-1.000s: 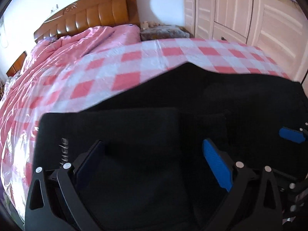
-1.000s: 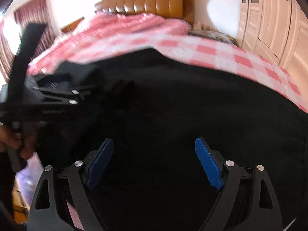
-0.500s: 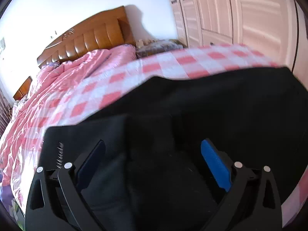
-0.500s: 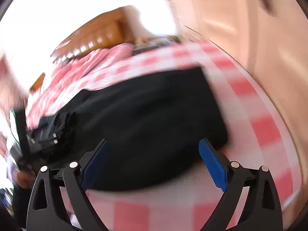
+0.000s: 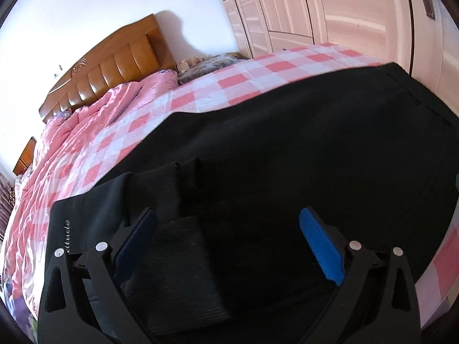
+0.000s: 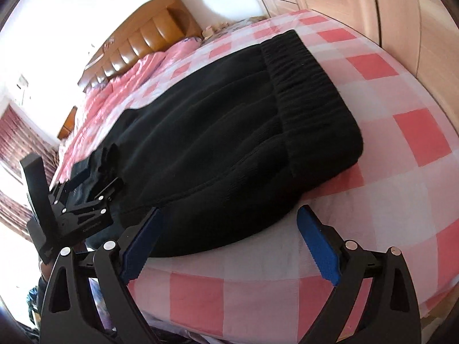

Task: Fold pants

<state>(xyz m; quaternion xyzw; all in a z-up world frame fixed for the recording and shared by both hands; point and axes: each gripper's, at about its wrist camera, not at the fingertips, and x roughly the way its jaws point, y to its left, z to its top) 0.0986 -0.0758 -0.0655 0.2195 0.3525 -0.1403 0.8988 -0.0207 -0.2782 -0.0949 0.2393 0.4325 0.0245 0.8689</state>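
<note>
black pants point(image 6: 229, 132) lay on the checked bed point(image 6: 401, 172), already doubled lengthwise, waistband beyond the right gripper point(image 6: 229, 246), its jaws just spread wider, empty. left gripper point(image 5: 229, 240) released over the leg ends. cross folds apparently remained.

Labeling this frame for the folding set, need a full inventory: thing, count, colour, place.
pants: 1, black, flat on the bed, ribbed waistband toward the wardrobe side
bed sheet: 1, pink and white check, under the pants
quilt: 1, pink, bunched at the headboard end
headboard: 1, brown wood with padded panels, against the white wall
wardrobe: 1, pale wood doors, beside the bed
curtain: 1, dark red pattern, far left in the right wrist view
left gripper: 1, black with blue pads, open over the leg end of the pants
right gripper: 1, black with blue pads, open, jaws have just been opening, nothing gripped, at the pants' near edge
</note>
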